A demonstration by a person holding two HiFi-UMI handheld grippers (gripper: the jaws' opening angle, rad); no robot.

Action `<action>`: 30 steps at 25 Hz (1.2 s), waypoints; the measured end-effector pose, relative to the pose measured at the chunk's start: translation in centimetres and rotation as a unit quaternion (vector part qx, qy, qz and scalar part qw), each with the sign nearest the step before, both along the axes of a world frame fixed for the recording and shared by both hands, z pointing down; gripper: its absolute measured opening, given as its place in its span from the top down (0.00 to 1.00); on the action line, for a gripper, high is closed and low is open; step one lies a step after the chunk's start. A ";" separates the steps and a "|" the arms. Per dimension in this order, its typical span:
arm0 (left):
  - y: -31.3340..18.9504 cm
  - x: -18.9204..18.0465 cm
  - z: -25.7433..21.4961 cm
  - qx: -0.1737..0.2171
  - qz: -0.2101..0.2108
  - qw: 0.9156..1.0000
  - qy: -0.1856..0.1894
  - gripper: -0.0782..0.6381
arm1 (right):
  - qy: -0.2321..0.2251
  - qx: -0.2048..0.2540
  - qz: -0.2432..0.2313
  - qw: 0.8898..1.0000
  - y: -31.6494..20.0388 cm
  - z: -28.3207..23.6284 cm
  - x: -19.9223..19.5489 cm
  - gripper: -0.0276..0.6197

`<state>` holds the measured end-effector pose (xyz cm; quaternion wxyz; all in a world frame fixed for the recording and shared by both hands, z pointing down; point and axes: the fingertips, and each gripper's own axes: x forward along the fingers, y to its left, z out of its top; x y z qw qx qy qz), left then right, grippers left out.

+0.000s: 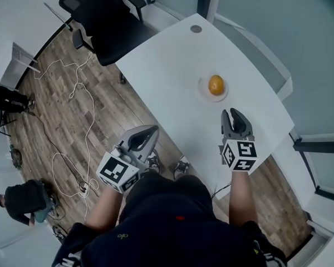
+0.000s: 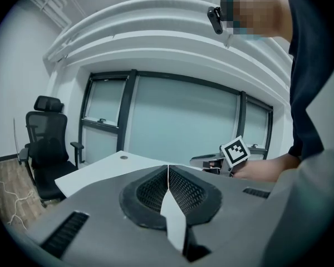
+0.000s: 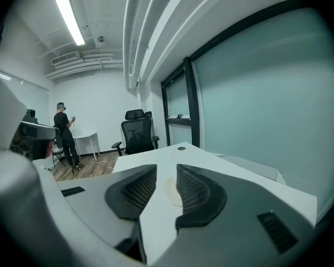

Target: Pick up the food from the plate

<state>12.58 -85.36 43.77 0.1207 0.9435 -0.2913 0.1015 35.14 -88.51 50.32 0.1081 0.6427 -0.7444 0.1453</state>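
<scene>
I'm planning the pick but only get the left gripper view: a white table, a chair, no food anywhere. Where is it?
Observer: The head view shows a round orange food on a small white plate on the white table.
Operator: Which tool is nearer to it?
Observer: The right tool. It is over the table, just short of the plate and pointing toward it.
Operator: Is that tool open?
Observer: The right gripper view shows its jaws a little apart, with nothing between them.
</scene>
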 end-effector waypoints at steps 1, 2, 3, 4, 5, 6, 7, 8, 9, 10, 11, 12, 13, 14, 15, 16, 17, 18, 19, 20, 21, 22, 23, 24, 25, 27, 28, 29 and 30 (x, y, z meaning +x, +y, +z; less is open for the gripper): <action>-0.4 0.1 0.3 -0.006 0.005 1.000 0.000 0.86 | 0.005 -0.001 0.006 1.000 -0.8 0.6 0.3 0.78; -0.7 0.2 0.5 -0.011 0.009 1.000 -0.001 0.86 | 0.007 -0.004 0.012 1.000 -1.7 1.3 0.6 0.75; -1.0 0.3 0.7 -0.018 0.012 1.000 -0.002 0.86 | 0.006 -0.011 0.018 1.000 -2.6 2.2 0.9 0.71; -1.3 0.5 0.9 -0.024 0.014 1.000 -0.003 0.86 | 0.003 -0.021 0.024 0.999 -3.6 3.2 1.3 0.65; -1.5 0.6 1.1 -0.030 0.016 0.999 -0.004 0.86 | -0.002 -0.032 0.031 0.999 -4.7 4.3 1.7 0.60; -1.8 0.7 1.5 -0.033 0.019 0.999 -0.006 0.86 | -0.006 -0.044 0.038 0.998 -5.7 5.6 2.2 0.55; -2.1 0.6 1.9 -0.035 0.022 0.999 -0.009 0.86 | -0.009 -0.057 0.045 0.997 -6.8 6.8 2.6 0.53; -2.4 0.5 2.4 -0.037 0.025 0.999 -0.013 0.86 | -0.012 -0.070 0.050 0.996 -8.0 8.2 2.8 0.49; -2.8 0.2 2.8 -0.040 0.026 0.999 -0.017 0.86 | -0.013 -0.083 0.053 0.995 -9.1 9.5 2.9 0.46; -3.1 -0.2 3.3 -0.044 0.026 0.998 -0.019 0.86 | -0.013 -0.097 0.055 0.994 -10.3 10.8 3.0 0.44; -3.4 -0.7 3.7 -0.050 0.024 0.998 -0.022 0.86 | -0.011 -0.109 0.056 0.992 -11.4 12.0 2.9 0.42; -3.7 -1.1 4.0 -0.057 0.021 0.998 -0.025 0.86 | -0.008 -0.121 0.057 0.991 -12.4 13.1 2.9 0.41; -4.0 -1.6 4.4 -0.064 0.018 0.997 -0.027 0.86 | -0.002 -0.131 0.057 0.990 -13.3 14.2 2.9 0.40; -4.3 -2.1 4.8 -0.069 0.015 0.997 -0.029 0.86 | 0.006 -0.142 0.055 0.988 -14.2 15.2 2.9 0.40; -4.5 -2.6 5.2 -0.072 0.014 0.997 -0.031 0.86 | 0.014 -0.153 0.052 0.987 -14.9 16.4 2.8 0.40; -4.7 -3.0 5.5 -0.076 0.015 0.997 -0.032 0.86 | 0.022 -0.166 0.049 0.985 -15.5 17.6 2.8 0.40; -4.7 -3.4 5.8 -0.080 0.016 0.996 -0.032 0.86 | 0.030 -0.178 0.048 0.982 -15.9 18.6 2.9 0.40; -4.7 -3.8 6.0 -0.084 0.017 0.996 -0.033 0.86 | 0.039 -0.186 0.052 0.980 -16.2 19.4 3.1 0.40; -4.6 -4.2 6.1 -0.087 0.017 0.996 -0.033 0.86 | 0.047 -0.189 0.059 0.979 -16.3 19.8 3.4 0.40; -4.6 -4.8 6.2 -0.086 0.017 0.996 -0.033 0.86 | 0.053 -0.185 0.068 0.979 -16.3 19.8 3.6 0.40; -4.7 -5.4 6.3 -0.084 0.017 0.996 -0.033 0.86 | 0.057 -0.176 0.074 0.980 -16.3 19.4 3.6 0.40; -4.9 -5.9 6.4 -0.083 0.015 0.996 -0.032 0.86 | 0.060 -0.166 0.077 0.981 -16.3 18.8 3.4 0.40; -5.1 -6.4 6.4 -0.083 0.014 0.996 -0.031 0.86 | 0.065 -0.155 0.077 0.983 -16.2 18.1 3.1 0.40; -5.3 -6.8 6.4 -0.080 0.014 0.996 -0.030 0.86 | 0.071 -0.144 0.074 0.984 -16.1 17.3 2.6 0.40; -5.5 -7.0 6.3 -0.077 0.015 0.996 -0.028 0.86 | 0.076 -0.133 0.071 0.986 -16.0 16.3 2.1 0.41; -6.0 -7.1 5.5 -0.079 0.016 0.997 -0.022 0.86 | 0.079 -0.110 0.065 0.989 -15.7 13.9 1.1 0.41; -6.3 -7.0 5.0 -0.078 0.017 0.997 -0.018 0.86 | 0.078 -0.098 0.064 0.990 -15.4 12.4 0.6 0.41; -6.4 -6.9 4.5 -0.074 0.019 0.997 -0.013 0.86 | 0.077 -0.085 0.063 0.991 -15.0 10.9 0.2 0.41; -6.6 -6.7 4.0 -0.067 0.022 0.997 -0.009 0.86 | 0.075 -0.072 0.062 0.993 -14.6 9.2 -0.2 0.41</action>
